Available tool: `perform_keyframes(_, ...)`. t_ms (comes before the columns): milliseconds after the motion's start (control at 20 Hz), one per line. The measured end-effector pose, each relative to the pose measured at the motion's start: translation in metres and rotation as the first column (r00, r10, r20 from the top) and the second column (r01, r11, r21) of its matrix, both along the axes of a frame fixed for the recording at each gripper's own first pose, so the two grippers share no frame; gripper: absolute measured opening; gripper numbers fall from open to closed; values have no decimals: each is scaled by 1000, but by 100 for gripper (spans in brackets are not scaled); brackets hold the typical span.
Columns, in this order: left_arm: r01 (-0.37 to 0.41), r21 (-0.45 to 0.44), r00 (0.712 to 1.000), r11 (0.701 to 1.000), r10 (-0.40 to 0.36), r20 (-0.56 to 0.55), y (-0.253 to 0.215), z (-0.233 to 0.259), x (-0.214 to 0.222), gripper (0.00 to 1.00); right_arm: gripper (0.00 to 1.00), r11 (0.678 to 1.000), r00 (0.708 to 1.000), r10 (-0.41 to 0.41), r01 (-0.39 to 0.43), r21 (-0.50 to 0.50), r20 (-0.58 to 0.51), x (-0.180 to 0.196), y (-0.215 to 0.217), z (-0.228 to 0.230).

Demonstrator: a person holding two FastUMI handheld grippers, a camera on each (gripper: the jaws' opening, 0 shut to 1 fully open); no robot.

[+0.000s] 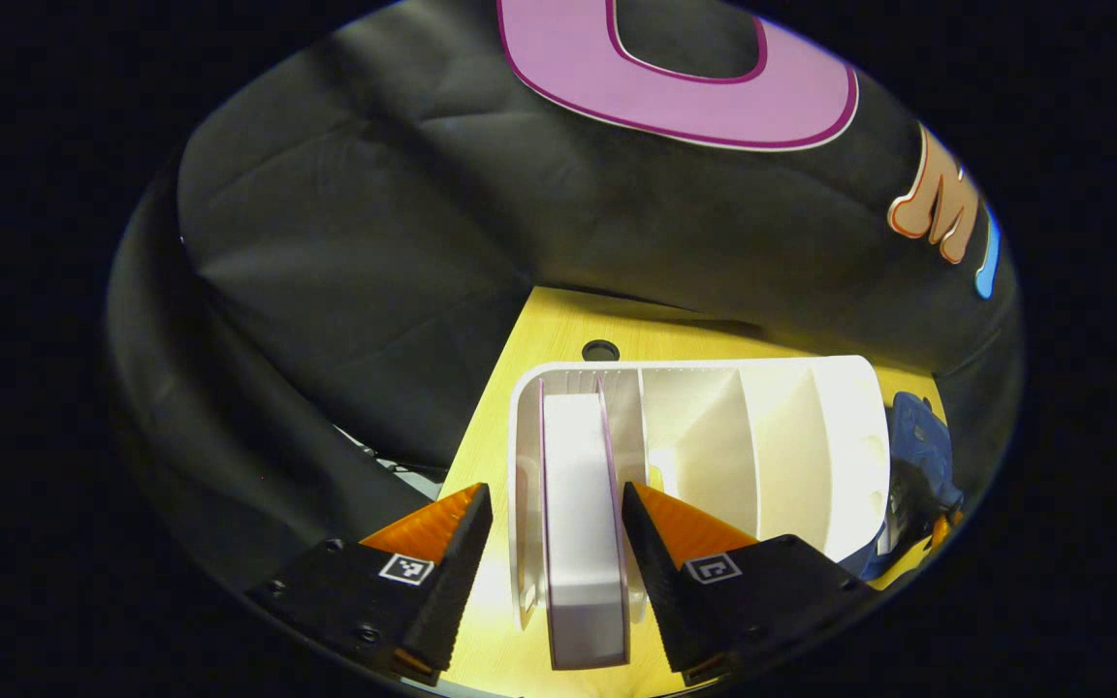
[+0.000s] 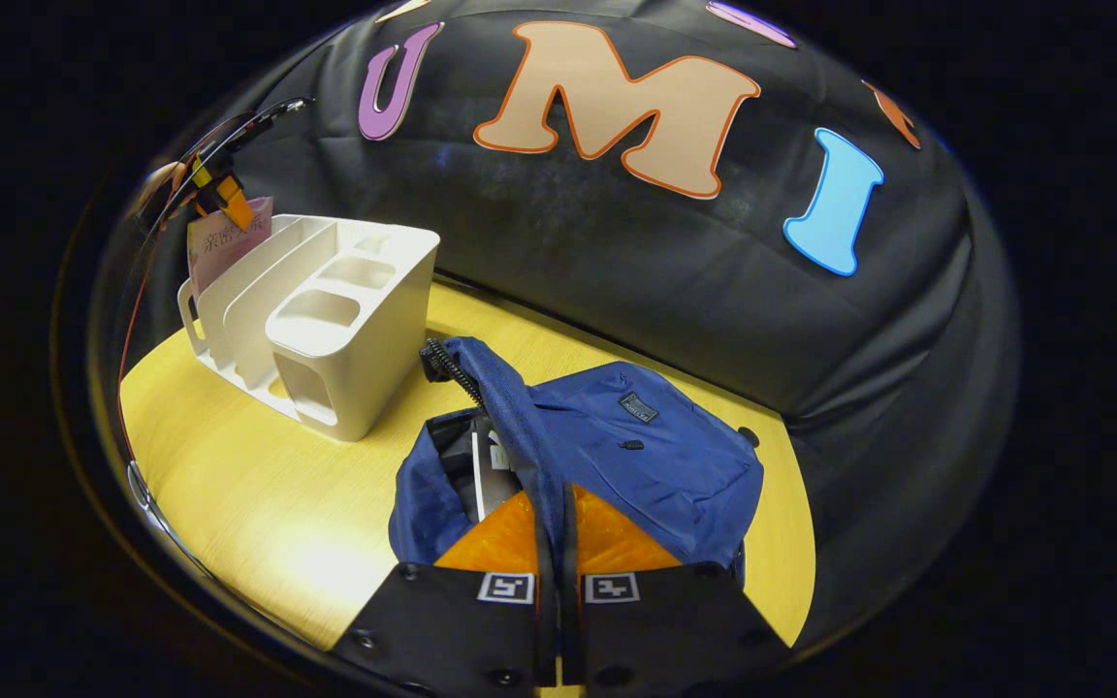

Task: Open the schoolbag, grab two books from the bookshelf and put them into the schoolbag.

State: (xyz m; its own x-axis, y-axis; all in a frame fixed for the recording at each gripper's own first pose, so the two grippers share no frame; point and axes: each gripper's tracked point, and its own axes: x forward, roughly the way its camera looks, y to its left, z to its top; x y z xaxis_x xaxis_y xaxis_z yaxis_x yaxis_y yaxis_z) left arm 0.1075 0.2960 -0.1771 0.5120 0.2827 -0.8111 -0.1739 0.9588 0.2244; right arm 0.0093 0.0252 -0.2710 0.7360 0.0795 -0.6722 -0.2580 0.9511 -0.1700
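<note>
In the left gripper view a pink-covered book point(image 1: 578, 485) stands upright in the end slot of the white bookshelf point(image 1: 772, 436). My left gripper point(image 1: 557, 492) is open, with one finger on each side of the book and not touching it. The left finger is outside the shelf's end wall. In the right gripper view the blue schoolbag point(image 2: 636, 456) lies open on the yellow table point(image 2: 258, 494), with a book point(image 2: 486, 475) showing inside its mouth. My right gripper point(image 2: 563, 494) is shut on the bag's zipper-edged flap point(image 2: 500, 388) and holds it up. The left gripper point(image 2: 219, 199) hangs over the pink book point(image 2: 229, 237) at the shelf's point(image 2: 345, 330) far end.
The schoolbag point(image 1: 917, 436) lies just past the shelf's right end in the left gripper view. A round cable hole point(image 1: 600, 349) sits in the table point(image 1: 558, 330) behind the shelf. The shelf's other slots are empty. Black cloth walls close the table's far side.
</note>
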Motion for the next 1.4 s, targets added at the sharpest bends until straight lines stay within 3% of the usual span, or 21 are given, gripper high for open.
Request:
perform_keyframes(300,-33,-9,998,999,33,-52,1,-21,-3,51,5,1000,1000,-2,2,3,-4,0,-1,-1)
perform_keyframes(350,-38,-11,998,999,37,-54,1,-23,-3,40,5,1000,1000,-1,1,2,-4,0,-1,-2)
perform_keyframes(850,-45,8,999,999,45,-9,-2,-9,-7,33,5,1000,1000,6,-6,8,-2,0,-1,-2)
perform_keyframes(1400,-2,36,983,999,-5,186,-35,84,-13,32,5,999,999,48,-48,21,-12,3,2,-3)
